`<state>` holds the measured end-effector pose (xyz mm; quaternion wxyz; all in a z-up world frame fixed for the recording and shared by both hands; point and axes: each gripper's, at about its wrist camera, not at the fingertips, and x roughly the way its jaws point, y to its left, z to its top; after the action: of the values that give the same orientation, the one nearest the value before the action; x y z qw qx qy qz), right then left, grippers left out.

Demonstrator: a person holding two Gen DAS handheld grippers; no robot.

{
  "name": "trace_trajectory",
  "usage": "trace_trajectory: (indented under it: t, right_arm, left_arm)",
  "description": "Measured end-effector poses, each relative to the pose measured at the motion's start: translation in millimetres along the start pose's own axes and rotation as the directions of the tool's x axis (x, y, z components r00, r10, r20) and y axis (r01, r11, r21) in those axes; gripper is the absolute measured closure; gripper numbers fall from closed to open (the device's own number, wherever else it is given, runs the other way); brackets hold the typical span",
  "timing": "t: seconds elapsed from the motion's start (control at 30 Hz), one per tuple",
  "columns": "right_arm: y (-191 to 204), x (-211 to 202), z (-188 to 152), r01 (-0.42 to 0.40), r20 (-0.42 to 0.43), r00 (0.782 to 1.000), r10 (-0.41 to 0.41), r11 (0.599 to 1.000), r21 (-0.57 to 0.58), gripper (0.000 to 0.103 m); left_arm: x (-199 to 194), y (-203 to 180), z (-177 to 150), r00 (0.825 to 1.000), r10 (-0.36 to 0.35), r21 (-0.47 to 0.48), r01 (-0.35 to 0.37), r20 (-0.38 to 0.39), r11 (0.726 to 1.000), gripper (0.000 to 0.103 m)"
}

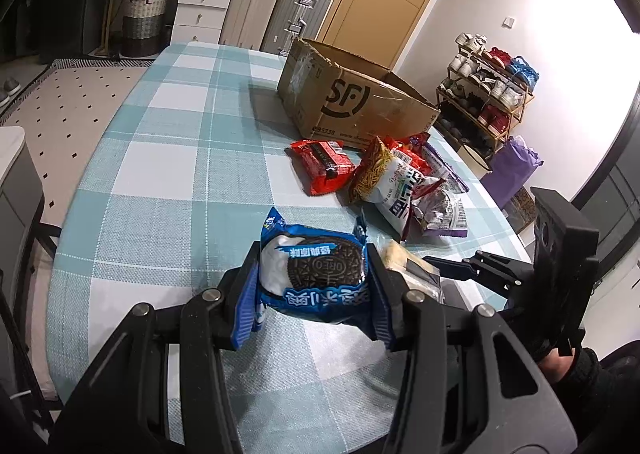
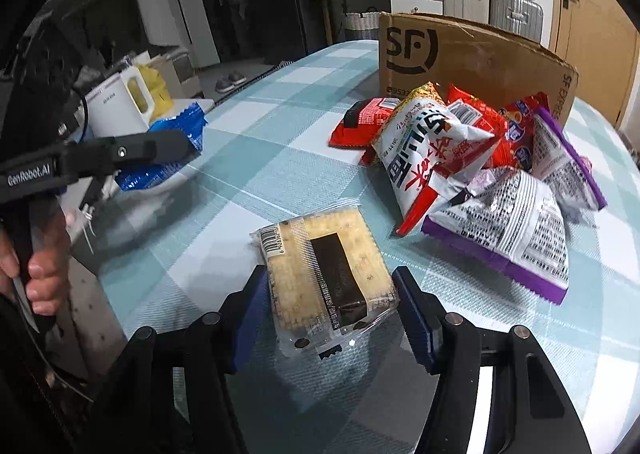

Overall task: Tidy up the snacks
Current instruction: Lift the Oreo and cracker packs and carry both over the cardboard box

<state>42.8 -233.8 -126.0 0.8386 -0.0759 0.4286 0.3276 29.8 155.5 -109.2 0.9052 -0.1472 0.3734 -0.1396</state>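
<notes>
The left hand-held gripper (image 1: 314, 274) was clamped on a blue Oreo packet (image 1: 314, 274), its pads pressing the wrapper from both sides and holding it above the desk (image 1: 160, 174), which wore a teal-and-white checked cloth. In the right wrist view that same packet showed at the left edge, with a person's hand (image 2: 40, 266) wrapped around the gripper's handle.

The right hand-held gripper (image 2: 330, 306) stood with its jaws partly drawn in around a clear-wrapped cracker pack (image 2: 328, 274) that lay flat on the desk. A small gap showed at the right pad; on the left side it was hard to tell whether the pad touched the wrapper.

Just beyond the cracker pack lay a heap of snack bags: a white noodle-snack bag (image 2: 428, 150) on top, a purple-edged bag (image 2: 516, 230) in front at the right, and another purple-edged bag (image 2: 564, 162) behind it. A red packet (image 1: 322, 166) lay flat at the left of the heap.

Behind the heap stood an open cardboard box (image 1: 360, 102) marked SF, close to the bags; its inside was out of sight. A white electric kettle (image 2: 120, 106) stood off the desk's left side in the right wrist view.
</notes>
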Motion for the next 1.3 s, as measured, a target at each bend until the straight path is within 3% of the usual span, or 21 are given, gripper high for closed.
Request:
trace_trajectory:
  t: [0.27, 0.63, 0.93, 1.3]
  right_arm:
    - [-7.2, -27.1, -5.6, -0.066, 0.059, 0.996, 0.063, 0.996, 0.052, 0.041]
    - [-16.5, -72.0, 0.6, -0.101, 0.171, 0.981, 0.087, 0.992, 0.075, 0.041]
    - [-41.1, -119.6, 20.7, -0.117, 0.276, 0.957, 0.088, 0.989, 0.090, 0.041]
    - [-62.2, -150.4, 61.8, -0.107, 0.331, 0.941, 0.075, 0.991, 0.079, 0.041]
  left_arm:
    - [0.3, -7.8, 3.0, 1.000, 0.001, 0.015, -0.001, -0.001, 1.000, 0.059]
    - [2.8, -27.8, 16.9, 1.000, 0.008, 0.055, -0.008, 0.000, 0.998, 0.059]
    - [9.5, -58.5, 54.4, 1.000, -0.005, 0.110, 0.003, 0.019, 0.994, 0.059]
    - [26.3, -87.5, 109.0, 0.999, -0.014, 0.149, 0.009, 0.031, 0.989, 0.059]
